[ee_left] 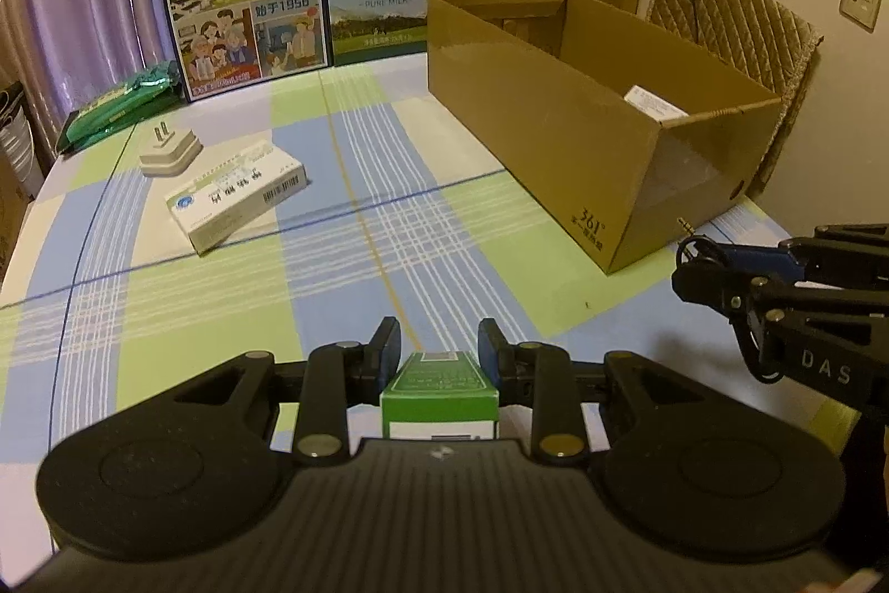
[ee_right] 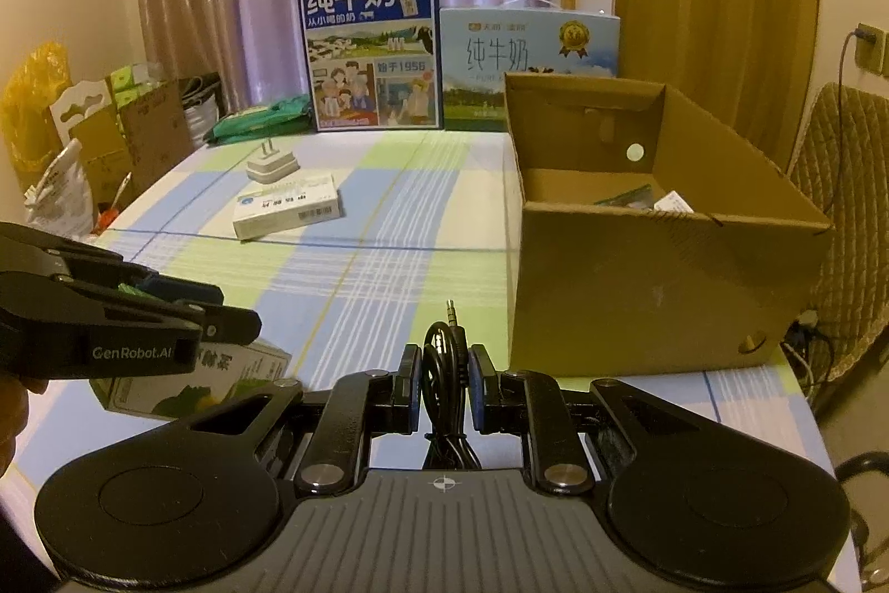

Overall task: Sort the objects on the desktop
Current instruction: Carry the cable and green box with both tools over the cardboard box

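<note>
Both tools loaded — next stop, the cardboard box.

Left tool is clenched on a green carton low in the frame, down near the table; right tool pinches a coiled black audio cable, jack up. The cardboard box sits at right — I'd clear its near wall first, release one tool at a time, and watch for the cable's loose loops snagging the rim.
</note>
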The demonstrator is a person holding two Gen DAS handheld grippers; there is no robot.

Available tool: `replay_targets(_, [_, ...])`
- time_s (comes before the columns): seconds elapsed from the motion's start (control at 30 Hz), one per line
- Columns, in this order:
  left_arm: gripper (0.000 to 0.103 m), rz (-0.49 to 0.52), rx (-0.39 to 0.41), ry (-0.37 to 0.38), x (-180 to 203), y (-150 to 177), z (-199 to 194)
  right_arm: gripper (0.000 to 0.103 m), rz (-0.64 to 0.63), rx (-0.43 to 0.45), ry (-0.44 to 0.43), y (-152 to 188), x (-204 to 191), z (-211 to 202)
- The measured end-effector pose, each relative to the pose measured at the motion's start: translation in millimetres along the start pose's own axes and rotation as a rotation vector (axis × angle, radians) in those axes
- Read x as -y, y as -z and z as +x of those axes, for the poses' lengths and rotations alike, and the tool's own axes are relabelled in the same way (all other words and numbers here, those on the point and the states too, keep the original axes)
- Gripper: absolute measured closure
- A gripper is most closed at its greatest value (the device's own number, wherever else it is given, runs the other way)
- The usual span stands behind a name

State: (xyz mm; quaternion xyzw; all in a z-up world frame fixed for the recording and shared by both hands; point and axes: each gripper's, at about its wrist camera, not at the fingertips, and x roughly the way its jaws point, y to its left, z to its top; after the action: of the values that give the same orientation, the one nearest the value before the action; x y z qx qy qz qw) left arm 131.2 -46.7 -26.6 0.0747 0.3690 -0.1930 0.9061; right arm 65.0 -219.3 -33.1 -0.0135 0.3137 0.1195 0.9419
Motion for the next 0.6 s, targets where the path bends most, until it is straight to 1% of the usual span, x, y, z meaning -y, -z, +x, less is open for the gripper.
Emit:
replay_targets(0.13, [0.078,-0.005,-0.004,-0.001,0,3,-1,0.089,0.007,-0.012,-0.006,5,1,1])
replay_targets(0.3, [0.078,0.002,-0.002,0.004,1,-5,-3,0.089,0.013,-0.006,-0.01,3,2,2])
replay_targets(0.4, [0.078,0.003,0.003,0.006,1,-15,-6,0.089,0.017,0.008,-0.011,-4,5,1])
replay_targets(0.6, [0.078,0.031,0.031,0.003,8,-45,-14,0.089,0.018,0.047,-0.008,-29,14,-7])
